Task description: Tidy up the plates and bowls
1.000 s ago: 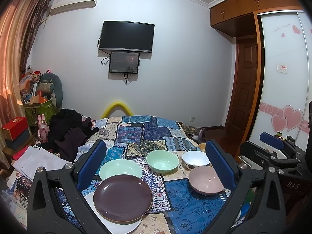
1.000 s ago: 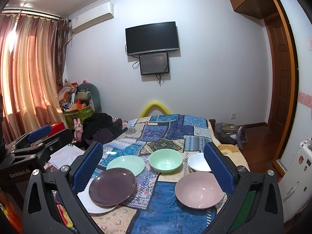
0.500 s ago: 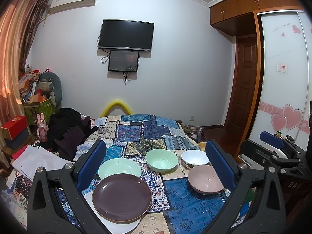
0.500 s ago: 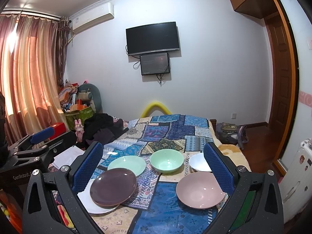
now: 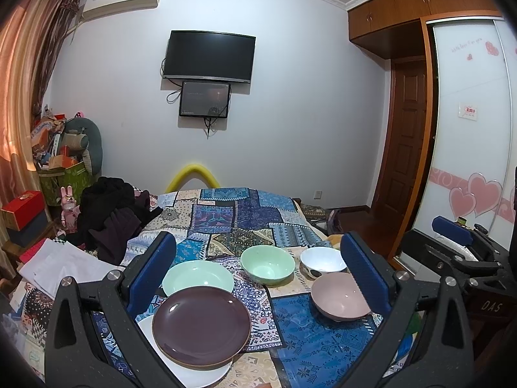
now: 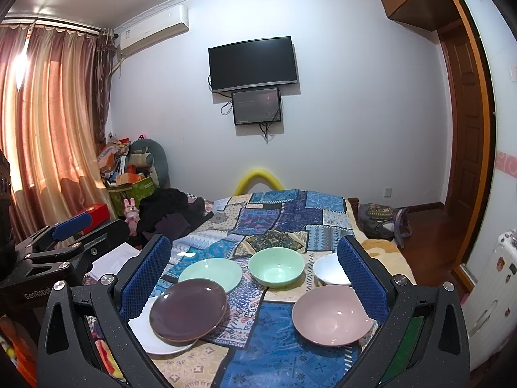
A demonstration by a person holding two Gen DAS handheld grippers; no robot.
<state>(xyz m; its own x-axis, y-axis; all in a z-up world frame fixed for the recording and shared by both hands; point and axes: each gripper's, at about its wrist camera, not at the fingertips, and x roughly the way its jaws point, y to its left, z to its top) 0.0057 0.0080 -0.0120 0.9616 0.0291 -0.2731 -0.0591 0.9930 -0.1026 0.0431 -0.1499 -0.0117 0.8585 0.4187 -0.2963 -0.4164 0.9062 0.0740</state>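
On a patchwork cloth a dark purple plate (image 5: 201,324) (image 6: 188,310) lies on a white plate (image 5: 194,375) (image 6: 155,339). Behind it sits a pale green plate (image 5: 197,278) (image 6: 210,273). A green bowl (image 5: 267,264) (image 6: 276,267), a white bowl (image 5: 323,261) (image 6: 329,270) and a pink bowl (image 5: 339,297) (image 6: 332,318) stand to the right. My left gripper (image 5: 258,278) is open and empty above the near plates. My right gripper (image 6: 255,274) is open and empty above the dishes; it also shows at the right of the left wrist view (image 5: 452,245).
A heap of dark clothes (image 5: 113,216) (image 6: 168,213) lies on the cloth's far left with white papers (image 5: 61,268) beside it. A green box of clutter (image 5: 64,174) and a curtain (image 6: 48,129) stand left. A wooden door (image 5: 404,135) and a wardrobe (image 5: 471,129) stand right.
Both grippers have drifted very slightly; the dishes sit marginally lower and closer in view. Nothing was taken hold of or moved.
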